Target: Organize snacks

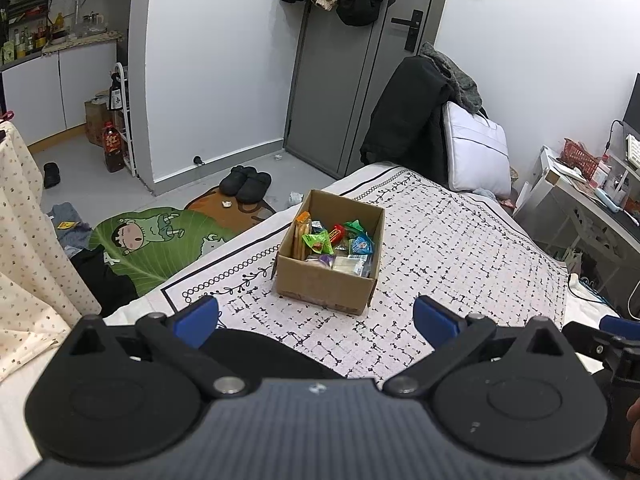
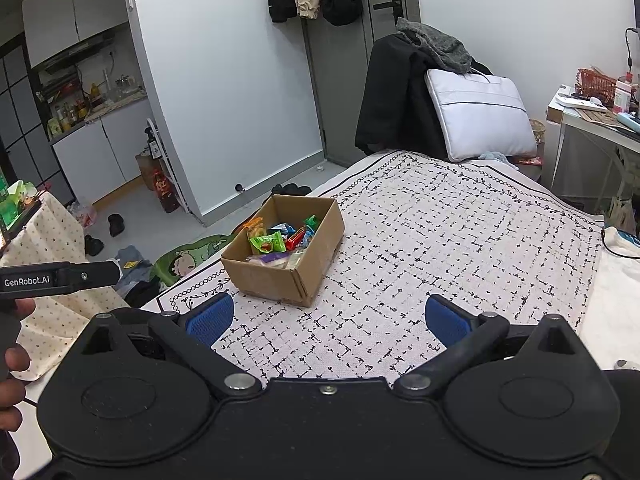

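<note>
Here, one cardboard box (image 1: pixel 328 256) sits on the patterned bedspread (image 1: pixel 460 248), in the middle of both wrist views, open at the top and filled with snack packets (image 1: pixel 334 244); their exact number cannot be told, though two green wrappers, one red one and some blue ones show. The left gripper (image 1: pixel 316 318) hangs low in the frame with its two blue fingers (image 1: pixel 200 318) spread wide, holding nothing, short of the box. The right gripper (image 2: pixel 330 318) is the same: two blue fingers (image 2: pixel 212 318) set wide apart, nothing between them, with the box (image 2: pixel 284 248) up and to the left. One pair of black slippers (image 1: pixel 246 184) lies on the floor left of centre. One white pillow (image 1: pixel 476 152) leans at the upper right.
</note>
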Motion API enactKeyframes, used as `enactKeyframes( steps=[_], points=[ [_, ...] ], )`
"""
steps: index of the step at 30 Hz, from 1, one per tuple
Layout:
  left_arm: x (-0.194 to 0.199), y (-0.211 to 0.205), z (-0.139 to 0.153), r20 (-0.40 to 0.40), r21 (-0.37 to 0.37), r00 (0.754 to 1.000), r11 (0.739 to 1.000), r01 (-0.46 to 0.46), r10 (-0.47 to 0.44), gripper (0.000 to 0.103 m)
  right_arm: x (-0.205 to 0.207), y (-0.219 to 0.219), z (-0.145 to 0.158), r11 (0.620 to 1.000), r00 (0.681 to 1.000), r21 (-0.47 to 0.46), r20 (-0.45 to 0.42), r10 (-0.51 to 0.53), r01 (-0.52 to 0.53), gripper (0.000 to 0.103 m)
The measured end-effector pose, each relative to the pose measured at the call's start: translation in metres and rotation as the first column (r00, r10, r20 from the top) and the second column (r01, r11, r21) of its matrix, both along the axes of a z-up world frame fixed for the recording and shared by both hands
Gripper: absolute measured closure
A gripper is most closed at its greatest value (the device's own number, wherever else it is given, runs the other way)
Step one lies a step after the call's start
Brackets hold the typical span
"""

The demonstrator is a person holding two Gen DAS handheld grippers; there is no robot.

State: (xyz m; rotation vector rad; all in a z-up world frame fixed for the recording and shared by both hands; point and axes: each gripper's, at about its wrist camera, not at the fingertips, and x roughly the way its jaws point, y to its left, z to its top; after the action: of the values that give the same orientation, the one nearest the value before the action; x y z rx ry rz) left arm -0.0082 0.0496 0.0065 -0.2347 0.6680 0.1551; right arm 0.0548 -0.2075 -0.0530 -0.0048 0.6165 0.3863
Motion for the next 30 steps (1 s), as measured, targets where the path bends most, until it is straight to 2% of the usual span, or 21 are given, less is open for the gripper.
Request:
enactKeyframes(
  steps=[30],
  points=[
    [-0.0014,-0.0029,0.0023,-0.002,0.011,1.0,1.0,0.009,-0.009,0.0,-0.0009,-0.0008,0.0006,1.0,1.0,0.001,0.01,0.007,-0.007,0.0]
  ],
)
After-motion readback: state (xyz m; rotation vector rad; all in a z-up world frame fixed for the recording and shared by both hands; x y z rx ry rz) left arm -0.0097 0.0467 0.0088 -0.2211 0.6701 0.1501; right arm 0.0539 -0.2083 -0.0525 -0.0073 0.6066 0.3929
